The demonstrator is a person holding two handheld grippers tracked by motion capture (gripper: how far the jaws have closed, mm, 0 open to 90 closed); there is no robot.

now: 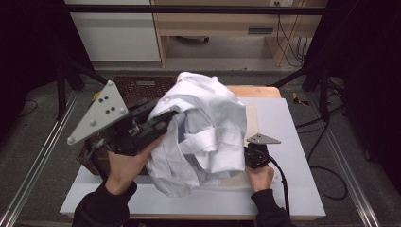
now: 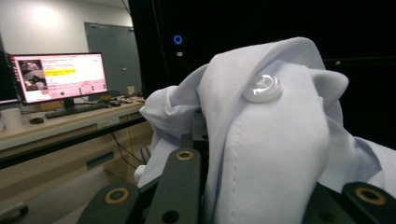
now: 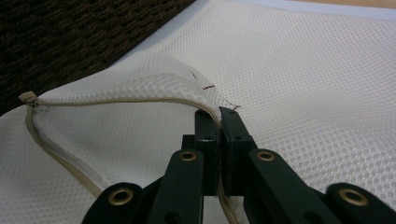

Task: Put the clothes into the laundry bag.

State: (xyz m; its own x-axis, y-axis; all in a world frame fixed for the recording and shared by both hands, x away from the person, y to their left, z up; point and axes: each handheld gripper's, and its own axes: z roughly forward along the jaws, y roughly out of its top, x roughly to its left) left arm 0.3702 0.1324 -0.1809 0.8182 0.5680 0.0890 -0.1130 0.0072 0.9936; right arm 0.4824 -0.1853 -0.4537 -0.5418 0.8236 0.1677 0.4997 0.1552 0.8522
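Covering most of the wooden table [image 1: 255, 90], a pale sheet [image 1: 293, 142] leaves bare margins along the right and near edges, with open room to the right of the right gripper [image 1: 250, 158]. Dark metal rails [image 1: 28, 170] flank the table on the floor, well apart from the work. A white dress shirt [image 1: 208, 127], soft and crumpled into a high bundle, hangs above the middle of the table; the left gripper [image 1: 165, 118] pinches a fold of it, jaws pressed on the cloth, and the left gripper view shows smooth woven fabric with a stitched placket and a glossy round button [image 2: 263, 87]. Beneath the shirt lies a white mesh laundry bag [image 3: 303, 84], flat on the sheet, its net open-weave and its mouth edged by a beige zipper [image 3: 93, 100]. The right gripper holds that zippered rim, jaws closed on it and lifting it slightly so the opening gapes. A dark woven basket [image 1: 142, 85] sits at the table's left rear, just behind the left hand [image 1: 125, 165], crowding that side. The shirt bundle itself hides much of the bag from above.
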